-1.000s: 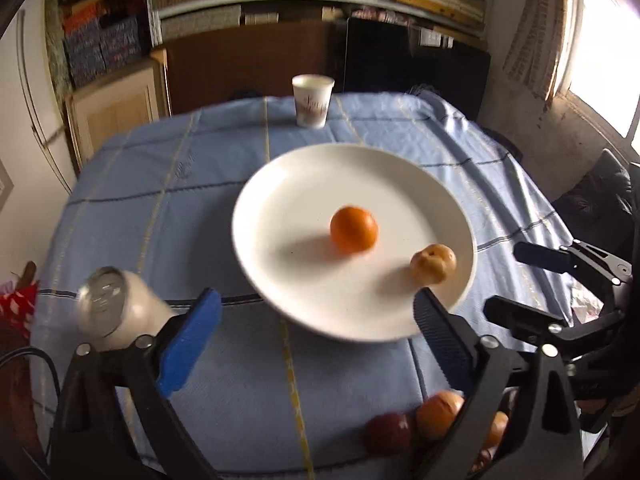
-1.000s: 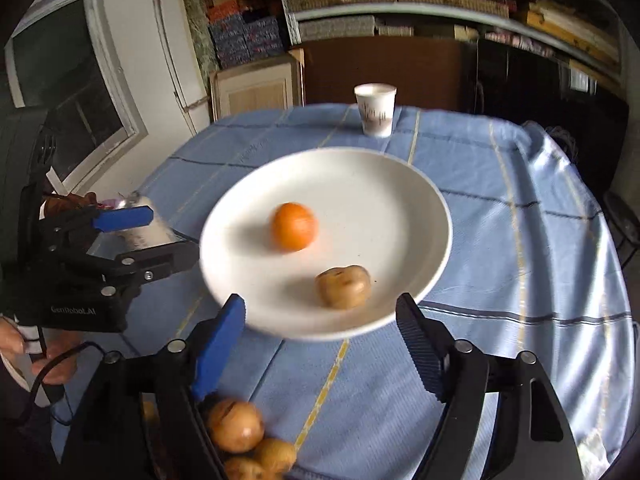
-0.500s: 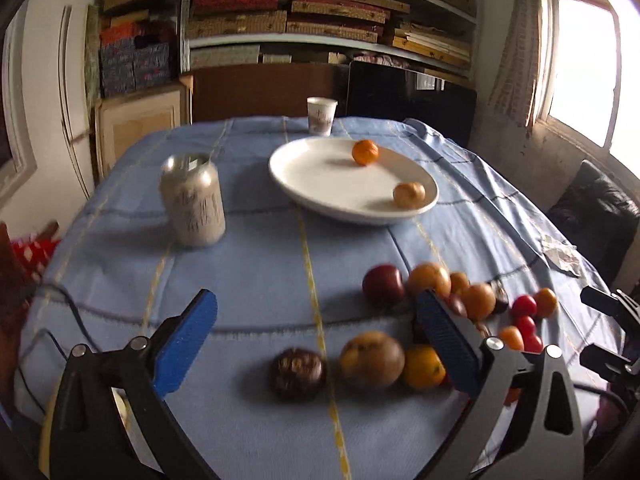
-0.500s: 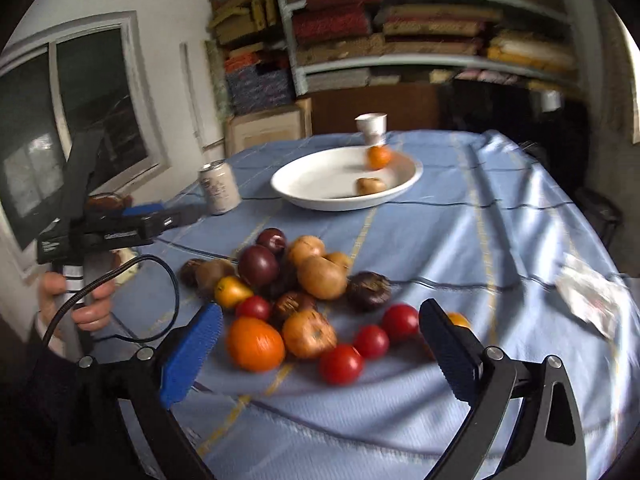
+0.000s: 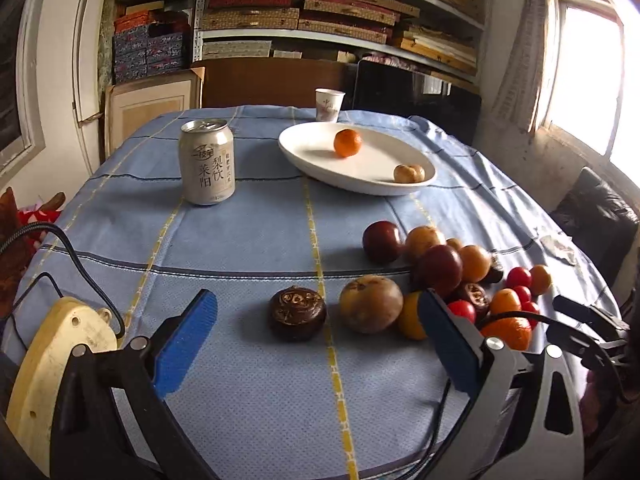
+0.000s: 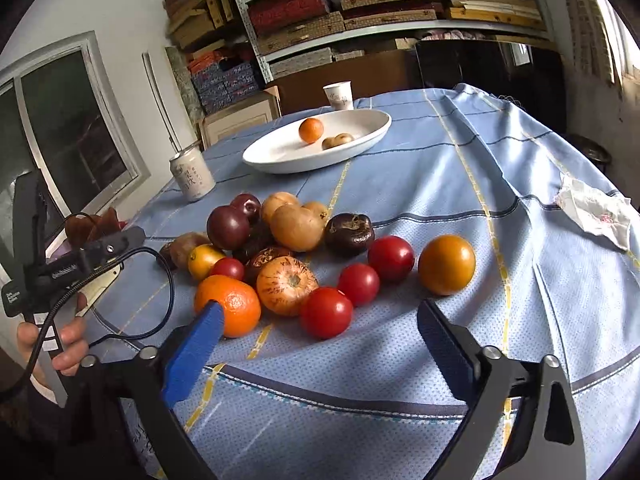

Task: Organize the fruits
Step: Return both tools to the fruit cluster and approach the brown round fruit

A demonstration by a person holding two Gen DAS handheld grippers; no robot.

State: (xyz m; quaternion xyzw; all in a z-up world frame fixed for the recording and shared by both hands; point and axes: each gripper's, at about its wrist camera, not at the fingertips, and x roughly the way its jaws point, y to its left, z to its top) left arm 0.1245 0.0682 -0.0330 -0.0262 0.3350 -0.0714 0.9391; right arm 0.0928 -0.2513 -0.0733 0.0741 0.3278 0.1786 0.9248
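Note:
A white plate [image 5: 312, 156] [image 6: 272, 156] at the far side holds an orange [image 5: 347, 143] [image 6: 311, 129] and a tan fruit [image 5: 408, 173] [image 6: 337, 141]. A pile of mixed fruit lies near the front edge: a dark brown fruit [image 5: 297, 312], a tan fruit [image 5: 370, 303], a big orange [image 6: 229, 304], red tomatoes [image 6: 326, 312] and a yellow-orange fruit [image 6: 446, 264]. My left gripper [image 5: 316, 340] is open and empty, just short of the dark brown fruit. My right gripper [image 6: 318, 344] is open and empty, just short of the tomatoes.
A drink can [image 5: 206, 162] [image 6: 192, 176] stands left of the plate. A paper cup [image 5: 329, 104] [image 6: 338, 95] stands behind it. A crumpled tissue [image 6: 596, 212] lies at the right. The blue checked cloth [image 5: 248, 240] covers the table.
Both grippers have pulled back from above the plate toward the table's near edge and dropped lower. The fruit pile has come into view in front of them. Both stay open.

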